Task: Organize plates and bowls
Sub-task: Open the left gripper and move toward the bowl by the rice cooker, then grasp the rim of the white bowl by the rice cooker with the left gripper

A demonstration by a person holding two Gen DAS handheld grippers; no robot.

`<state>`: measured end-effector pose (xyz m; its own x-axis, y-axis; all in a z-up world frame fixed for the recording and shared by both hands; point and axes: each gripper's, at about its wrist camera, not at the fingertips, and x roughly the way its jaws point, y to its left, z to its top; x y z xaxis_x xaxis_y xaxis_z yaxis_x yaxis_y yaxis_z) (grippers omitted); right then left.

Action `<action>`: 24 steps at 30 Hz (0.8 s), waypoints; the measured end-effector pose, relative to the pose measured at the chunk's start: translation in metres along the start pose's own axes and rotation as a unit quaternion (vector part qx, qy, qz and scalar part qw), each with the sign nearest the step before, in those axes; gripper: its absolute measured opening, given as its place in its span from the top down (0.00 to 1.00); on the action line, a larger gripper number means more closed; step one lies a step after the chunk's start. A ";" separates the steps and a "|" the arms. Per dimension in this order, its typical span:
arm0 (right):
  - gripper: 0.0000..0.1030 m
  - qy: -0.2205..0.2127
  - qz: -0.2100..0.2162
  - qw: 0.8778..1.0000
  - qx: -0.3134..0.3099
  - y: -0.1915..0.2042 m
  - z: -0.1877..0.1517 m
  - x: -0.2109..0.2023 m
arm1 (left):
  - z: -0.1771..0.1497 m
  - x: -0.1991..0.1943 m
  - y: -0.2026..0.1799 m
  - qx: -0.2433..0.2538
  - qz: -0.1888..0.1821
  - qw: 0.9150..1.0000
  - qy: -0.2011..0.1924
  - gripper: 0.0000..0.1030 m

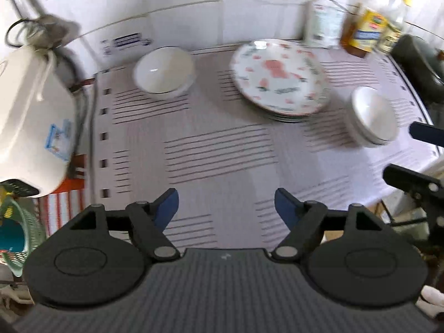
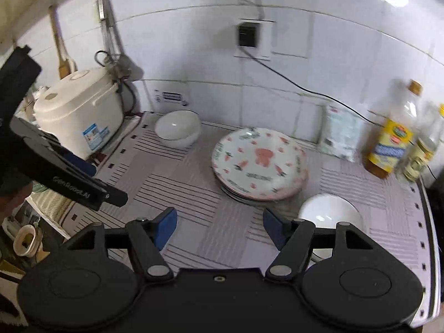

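Observation:
A stack of plates point(image 1: 279, 79) point(image 2: 259, 163) with a pink flower pattern sits on the striped cloth near the back wall. Left of it a lone white bowl point(image 1: 163, 70) point(image 2: 177, 127) rests by the wall. Right of the plates, white bowls point(image 1: 373, 116) point(image 2: 328, 212) are nested together. My left gripper point(image 1: 226, 208) hovers open over bare cloth, well in front of the plates, with nothing between its blue pads. My right gripper point(image 2: 219, 229) is open too, empty, just in front of the plates and left of the nested bowls. The left gripper's body point(image 2: 61, 172) shows at the left of the right wrist view.
A white rice cooker point(image 1: 30, 127) point(image 2: 79, 111) stands at the cloth's left edge. Oil bottles point(image 1: 369, 19) point(image 2: 394, 136) and a white packet point(image 2: 340, 133) line the back right. A dark pot point(image 1: 419, 66) sits far right. A green basket point(image 1: 16, 227) lies lower left. A cord runs down the tiled wall.

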<state>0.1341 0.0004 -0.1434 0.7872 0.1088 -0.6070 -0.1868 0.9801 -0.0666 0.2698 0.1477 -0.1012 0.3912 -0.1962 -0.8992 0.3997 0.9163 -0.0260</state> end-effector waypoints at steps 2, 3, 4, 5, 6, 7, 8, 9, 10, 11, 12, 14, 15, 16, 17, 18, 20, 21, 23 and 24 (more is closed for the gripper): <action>0.21 -0.002 0.003 1.000 -0.012 0.012 0.004 0.011 | 0.000 0.004 0.019 -0.007 0.001 1.000 -0.006 0.25; 0.11 -0.003 0.003 1.000 -0.016 0.017 0.006 0.018 | 0.000 0.005 0.029 -0.007 0.002 1.000 -0.013 0.23; 0.10 -0.008 0.003 1.000 -0.017 0.021 0.009 0.025 | 0.001 0.007 0.038 -0.008 0.006 1.000 -0.019 0.21; 0.09 -0.013 0.002 1.000 -0.017 0.025 0.011 0.032 | 0.003 0.010 0.047 -0.011 0.013 1.000 -0.024 0.21; 0.09 -0.017 0.005 1.000 -0.016 0.028 0.014 0.038 | 0.005 0.012 0.055 -0.014 0.022 0.999 -0.032 0.19; 0.09 -0.024 0.015 1.000 -0.012 0.030 0.017 0.046 | 0.007 0.016 0.063 -0.016 0.033 0.999 -0.040 0.17; 0.09 -0.032 0.025 0.999 -0.008 0.033 0.020 0.055 | 0.009 0.019 0.072 -0.022 0.045 0.998 -0.043 0.17; 0.09 -0.043 0.035 0.998 -0.004 0.036 0.022 0.064 | 0.012 0.023 0.078 -0.027 0.052 0.997 -0.047 0.16; 0.09 -0.054 0.046 0.997 -0.003 0.039 0.025 0.073 | 0.016 0.028 0.088 -0.031 0.051 0.997 -0.057 0.13; 0.09 -0.067 0.056 0.996 0.000 0.041 0.029 0.085 | 0.019 0.033 0.094 -0.033 0.051 0.996 -0.063 0.12; 0.09 -0.077 0.061 0.995 0.003 0.042 0.033 0.097 | 0.024 0.038 0.101 -0.037 0.059 0.995 -0.069 0.12; 0.09 -0.092 0.069 0.993 0.009 0.044 0.040 0.120 | 0.032 0.049 0.111 -0.039 0.068 0.993 -0.086 0.12; 0.10 -0.095 0.071 0.993 0.014 0.044 0.045 0.132 | 0.037 0.053 0.115 -0.044 0.070 0.993 -0.089 0.12; 0.10 -0.098 0.073 0.992 0.019 0.043 0.049 0.145 | 0.041 0.057 0.119 -0.048 0.063 0.992 -0.096 0.11; 0.10 -0.101 0.074 0.992 0.024 0.042 0.054 0.157 | 0.047 0.063 0.124 -0.055 0.053 0.992 -0.103 0.11; 0.11 -0.102 0.071 0.992 0.034 0.040 0.058 0.168 | 0.053 0.068 0.128 -0.067 0.045 0.991 -0.106 0.11; 0.12 -0.087 0.078 0.991 0.063 0.035 0.067 0.188 | 0.064 0.079 0.134 -0.086 0.029 0.990 -0.110 0.11; 0.15 -0.079 0.078 0.991 0.070 0.032 0.072 0.199 | 0.070 0.085 0.137 -0.096 0.025 0.989 -0.110 0.11; 0.15 -0.067 0.073 0.992 0.075 0.028 0.078 0.218 | 0.081 0.096 0.139 -0.101 0.015 0.988 -0.113 0.11; 0.15 -0.061 0.073 0.992 0.079 0.025 0.081 0.228 | 0.088 0.104 0.141 -0.106 0.012 0.988 -0.109 0.11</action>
<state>0.3565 0.0634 -0.2195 0.8258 0.2614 -0.4998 -0.2169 0.9651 0.1465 0.4395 0.2260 -0.1605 0.5776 -0.2230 -0.7853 0.2147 0.9696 -0.1175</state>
